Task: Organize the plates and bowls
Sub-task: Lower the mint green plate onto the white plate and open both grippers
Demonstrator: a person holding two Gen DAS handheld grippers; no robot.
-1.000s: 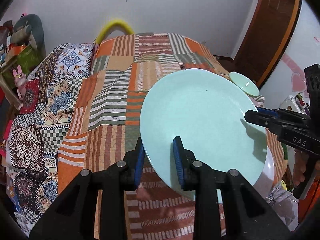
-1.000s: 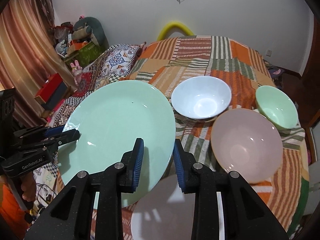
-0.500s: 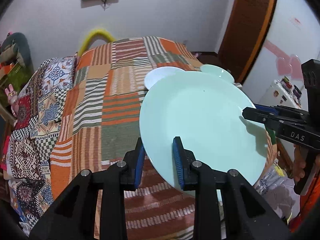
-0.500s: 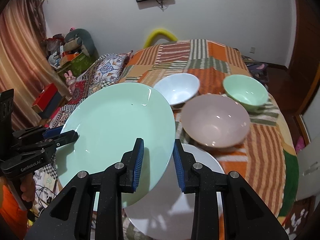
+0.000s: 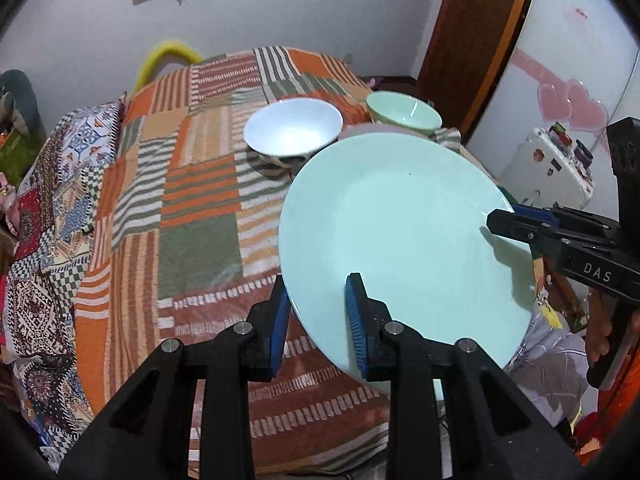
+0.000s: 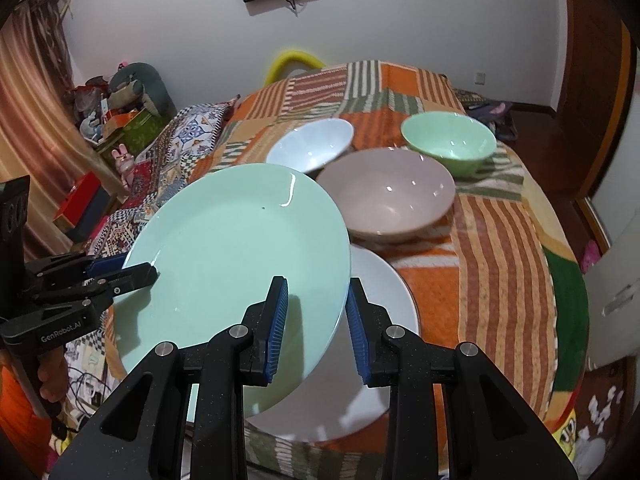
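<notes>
A large mint-green plate (image 5: pixel 400 240) (image 6: pixel 240 248) hangs tilted above the cloth, held at opposite rims. My left gripper (image 5: pixel 318 292) is shut on its near-left rim, and in the right wrist view it shows at the plate's left edge (image 6: pixel 140 272). My right gripper (image 6: pixel 316 292) is shut on the plate's right rim, and it shows at far right in the left wrist view (image 5: pixel 504 222). Under the plate's right side lies a white plate (image 6: pixel 376 320). Beyond stand a pink bowl (image 6: pixel 388 196), a white bowl (image 6: pixel 312 146) (image 5: pixel 294 126) and a green bowl (image 6: pixel 450 140) (image 5: pixel 402 110).
Everything rests on a patchwork striped cloth (image 5: pixel 200 200) whose edge drops off at the right (image 6: pixel 560 280). A patterned pillow (image 5: pixel 80 152) lies at the left. Boxes and toys (image 6: pixel 120 128) crowd the far left, and a wooden door (image 5: pixel 472 40) stands behind the bowls.
Both grippers have carried the green plate sideways toward the bowls. The white plate under it and the bowls have come further into view.
</notes>
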